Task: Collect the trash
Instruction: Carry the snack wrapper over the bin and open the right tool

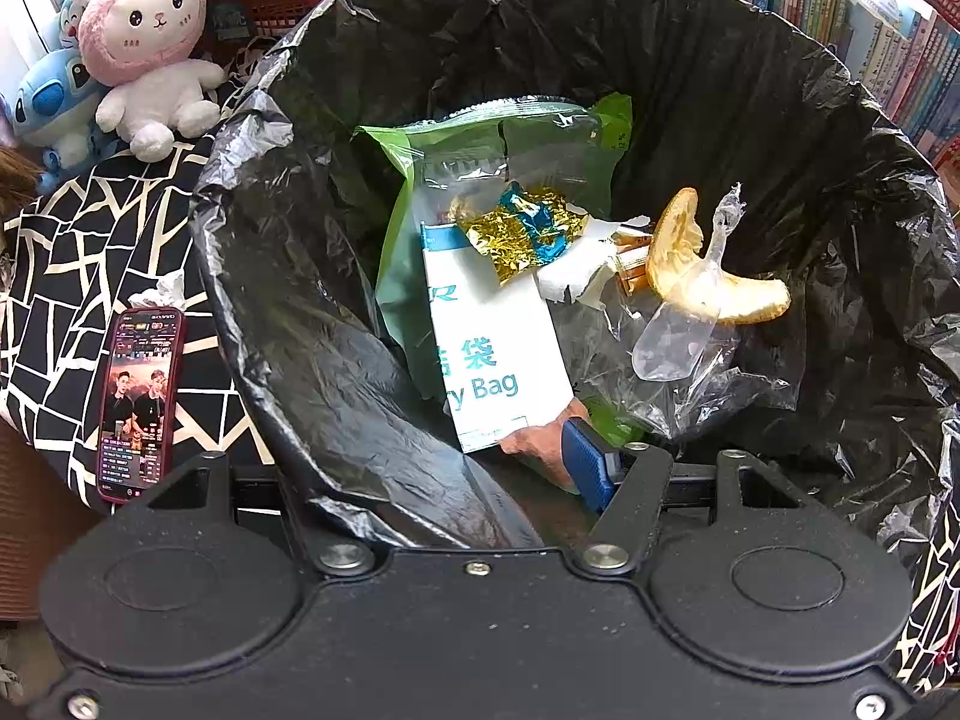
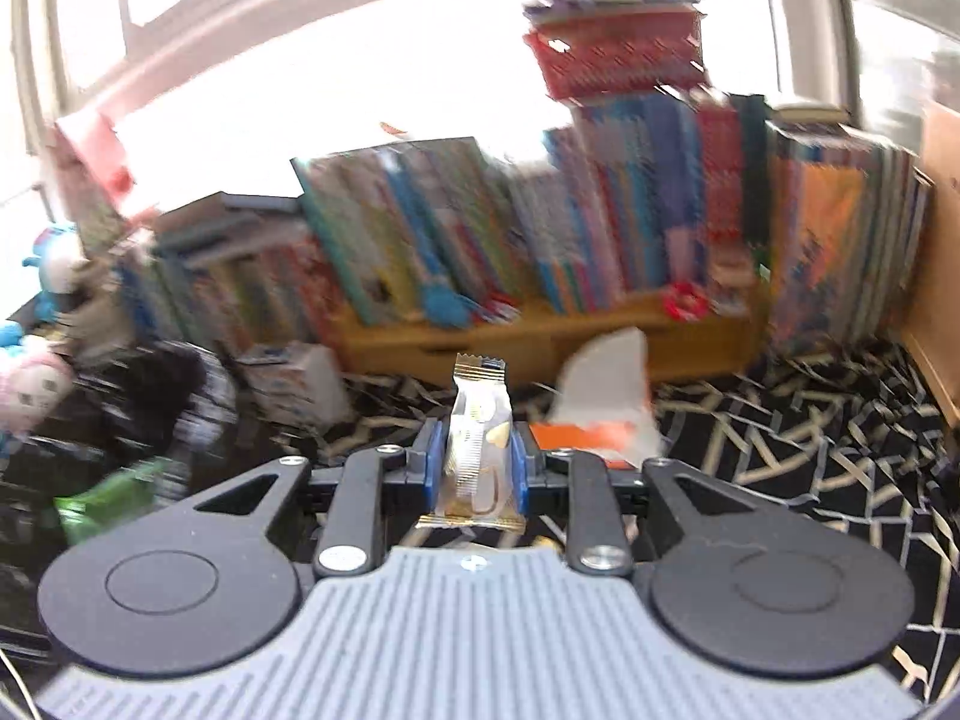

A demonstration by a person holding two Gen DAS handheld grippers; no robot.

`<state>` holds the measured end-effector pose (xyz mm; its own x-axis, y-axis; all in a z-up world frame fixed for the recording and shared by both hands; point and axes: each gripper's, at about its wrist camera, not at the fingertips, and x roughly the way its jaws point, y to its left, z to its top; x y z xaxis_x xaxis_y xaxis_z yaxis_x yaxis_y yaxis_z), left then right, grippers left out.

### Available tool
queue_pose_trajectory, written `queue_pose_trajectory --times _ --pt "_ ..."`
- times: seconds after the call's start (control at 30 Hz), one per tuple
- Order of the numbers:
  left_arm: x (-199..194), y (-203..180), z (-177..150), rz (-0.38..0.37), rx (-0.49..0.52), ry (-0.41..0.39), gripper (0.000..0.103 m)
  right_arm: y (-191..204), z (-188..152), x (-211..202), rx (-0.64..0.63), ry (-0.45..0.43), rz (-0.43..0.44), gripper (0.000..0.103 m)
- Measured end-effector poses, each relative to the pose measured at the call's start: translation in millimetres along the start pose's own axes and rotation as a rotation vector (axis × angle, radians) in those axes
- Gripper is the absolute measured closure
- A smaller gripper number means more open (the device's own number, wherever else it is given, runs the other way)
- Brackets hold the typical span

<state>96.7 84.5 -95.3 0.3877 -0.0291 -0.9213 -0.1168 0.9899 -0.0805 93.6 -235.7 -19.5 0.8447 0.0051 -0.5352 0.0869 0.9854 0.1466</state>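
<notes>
- Bin liner (image 1: 336, 300) already held wrappers and peel (image 1: 690, 264).
- Left tongs (image 1: 456, 468) gripped the liner's edge.
- Right tongs (image 2: 477, 462) clamped a snack wrapper (image 2: 480, 450), not yet binned.

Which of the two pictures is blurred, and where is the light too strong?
Left wrist view: sharp; the black bin liner shows soft glare, and the edges bend from the fisheye lens. Right wrist view: the books and patterned cloth are smeared by motion, the window behind is blown out white, but the snack wrapper in the right tool stays fairly sharp.
</notes>
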Motion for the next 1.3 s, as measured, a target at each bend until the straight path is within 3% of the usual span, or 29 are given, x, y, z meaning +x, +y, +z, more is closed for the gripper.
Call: queue_pose_trajectory --times 0.23,0.43,0.9,1.3 --pt "-0.7 1.7 -3.1 -0.010 -0.007 -0.010 0.040 36.7 18.5 -32.8 -0.047 -0.069 0.147 0.074" --pt "-0.1 2.2 -4.0 -0.016 -0.011 -0.013 0.040 60.5 27.4 -43.5 -0.045 -0.078 0.271 0.071" --pt "-0.4 3.7 -3.3 -0.033 -0.038 -0.023 0.040 107.4 16.1 -33.3 -0.125 0.011 0.392 0.070" --pt "-1.1 4.8 -3.8 -0.040 -0.051 -0.029 0.039 126.7 -3.6 -7.2 -0.135 0.123 0.415 0.070"
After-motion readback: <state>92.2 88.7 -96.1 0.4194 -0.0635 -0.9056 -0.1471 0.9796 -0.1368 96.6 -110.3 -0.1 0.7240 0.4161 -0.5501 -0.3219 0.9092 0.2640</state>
